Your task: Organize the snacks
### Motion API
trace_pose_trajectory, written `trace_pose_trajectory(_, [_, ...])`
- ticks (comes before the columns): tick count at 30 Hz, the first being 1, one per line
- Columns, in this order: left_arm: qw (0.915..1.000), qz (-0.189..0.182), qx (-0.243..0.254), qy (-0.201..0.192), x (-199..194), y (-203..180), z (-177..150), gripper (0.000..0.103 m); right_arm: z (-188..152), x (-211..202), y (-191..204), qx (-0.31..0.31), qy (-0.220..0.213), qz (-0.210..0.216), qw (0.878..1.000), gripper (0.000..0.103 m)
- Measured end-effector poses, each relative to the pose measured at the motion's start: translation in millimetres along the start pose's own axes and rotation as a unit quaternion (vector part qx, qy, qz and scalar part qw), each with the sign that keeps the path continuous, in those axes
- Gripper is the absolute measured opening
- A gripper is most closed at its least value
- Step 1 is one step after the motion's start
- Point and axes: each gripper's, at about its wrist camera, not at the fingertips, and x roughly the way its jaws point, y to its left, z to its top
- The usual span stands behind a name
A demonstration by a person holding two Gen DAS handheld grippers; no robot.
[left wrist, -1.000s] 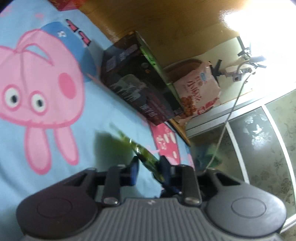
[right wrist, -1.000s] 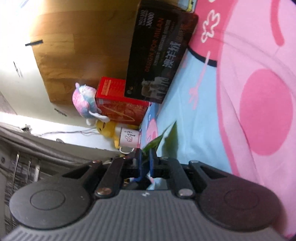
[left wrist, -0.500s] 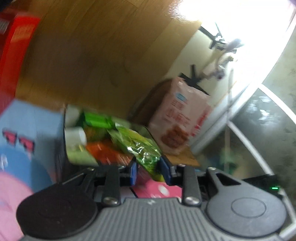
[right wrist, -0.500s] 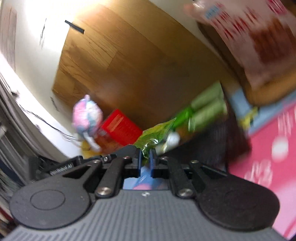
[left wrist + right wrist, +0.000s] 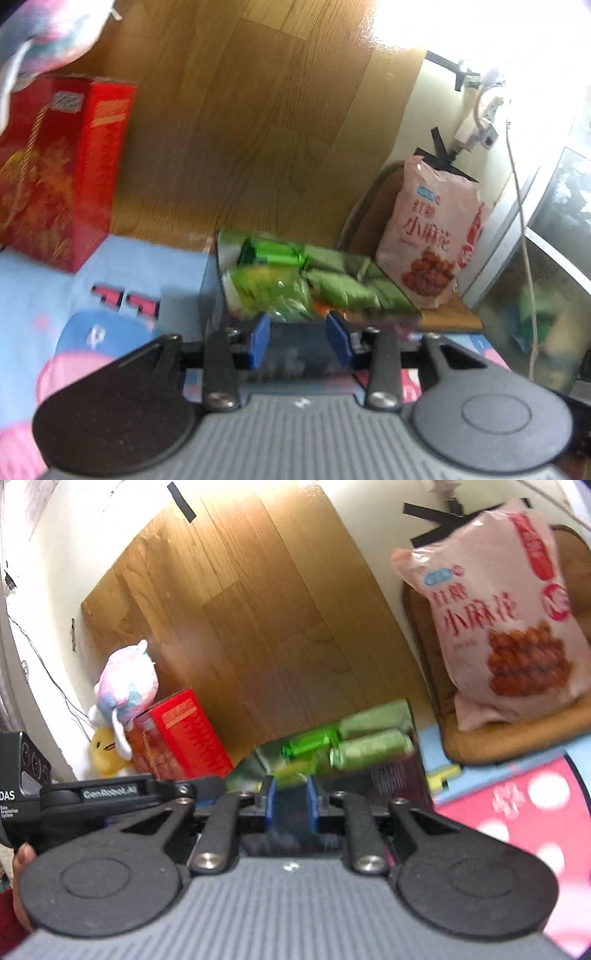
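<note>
- In the left wrist view, a red gift box (image 5: 55,166) stands at the left edge on the blue cartoon blanket (image 5: 122,266), with a blurred plush toy (image 5: 48,33) above it in the upper left corner.
- At lower centre, the left gripper (image 5: 300,341) has its blue pads (image 5: 258,341) spread apart with nothing between them.
- Just beyond the pads, the dark box (image 5: 212,295) holds green snack packets (image 5: 295,277) piled together; one yellow-green packet (image 5: 267,286) lies nearest the pads.
- To the right, a pink snack bag (image 5: 432,232) leans upright against the wall on a brown cushion (image 5: 369,210).
- In the right wrist view, the plush toy (image 5: 127,683) sits atop the red gift box (image 5: 177,738) at centre left, a yellow plush (image 5: 105,751) beside them.
- At lower centre, the right gripper (image 5: 290,805) has its pads (image 5: 269,805) slightly apart, gripping nothing.
- The green snack packets (image 5: 354,746) lie in the dark box (image 5: 395,779) right behind the pads.
- The pink snack bag (image 5: 506,620) fills the upper right, resting on the brown cushion (image 5: 509,738).
</note>
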Motion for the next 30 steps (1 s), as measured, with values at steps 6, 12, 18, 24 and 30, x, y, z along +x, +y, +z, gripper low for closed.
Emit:
trace_pose_trajectory(6, [0.9995,0.019,0.009,0.025,-29.1,-10.6,-48.9,0.035,-38.0,-33.9,9.4,0.001,0.026,-0.022,0.999,0.030])
trace_pose_trajectory(12, [0.9951,0.070,0.053,0.046,-32.6,-28.3,-94.3,0.042,-68.4,-51.8,20.9,-0.036,0.040,-0.057,0.997,0.038])
trace_pose_trajectory(18, [0.9890,0.111,0.089,0.041,-31.4,-37.9,-114.2,0.048,-81.3,-60.2,27.2,-0.059,0.033,-0.072,0.995,0.042])
trace_pose_trajectory(24, [0.9835,0.144,0.104,0.034,-30.2,-43.9,-118.6,0.049,-83.7,-58.7,27.0,-0.063,0.031,-0.078,0.994,0.042])
trace_pose_trajectory(30, [0.9794,0.164,0.113,0.033,-28.5,-45.9,-119.4,0.051,-84.0,-59.8,24.9,-0.052,0.030,-0.077,0.995,0.042])
